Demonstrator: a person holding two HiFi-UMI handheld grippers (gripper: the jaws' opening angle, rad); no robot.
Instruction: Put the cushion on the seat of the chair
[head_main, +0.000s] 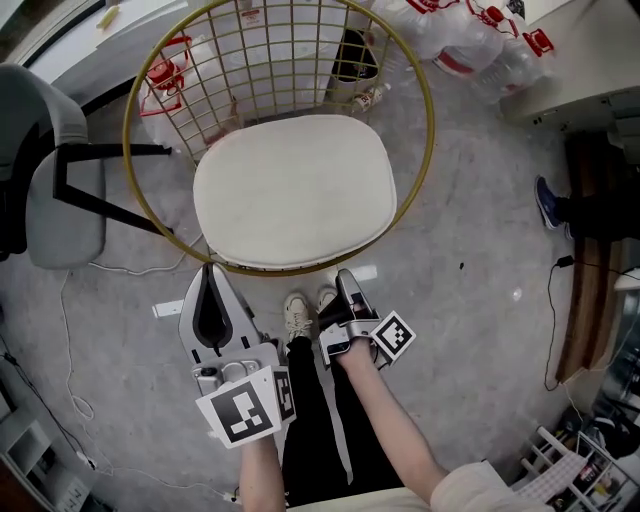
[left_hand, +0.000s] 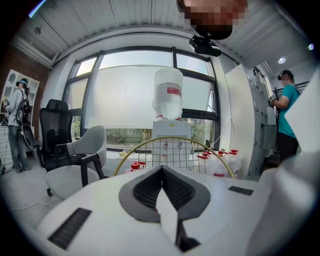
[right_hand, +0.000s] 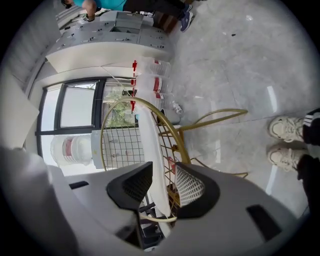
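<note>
The white cushion (head_main: 292, 190) lies flat on the seat of the gold wire chair (head_main: 428, 120). My right gripper (head_main: 343, 277) is at the chair's front rim, turned on its side. In the right gripper view it (right_hand: 165, 172) stands open, and the cushion's edge (right_hand: 150, 145) and the gold rim (right_hand: 170, 135) show in line with the gap between its pads. My left gripper (head_main: 208, 270) hangs lower left of the chair, just short of the rim, pointing at it. Its jaws (left_hand: 161, 169) meet at the tip with nothing in them, and the chair's back (left_hand: 172, 140) rises beyond.
A grey armchair (head_main: 50, 180) stands left of the chair, with water bottles (head_main: 480, 40) behind it at the right. The person's shoes (head_main: 298, 315) are between the grippers. A cable (head_main: 70, 330) runs across the floor at left. A water dispenser (left_hand: 168, 100) stands by the window.
</note>
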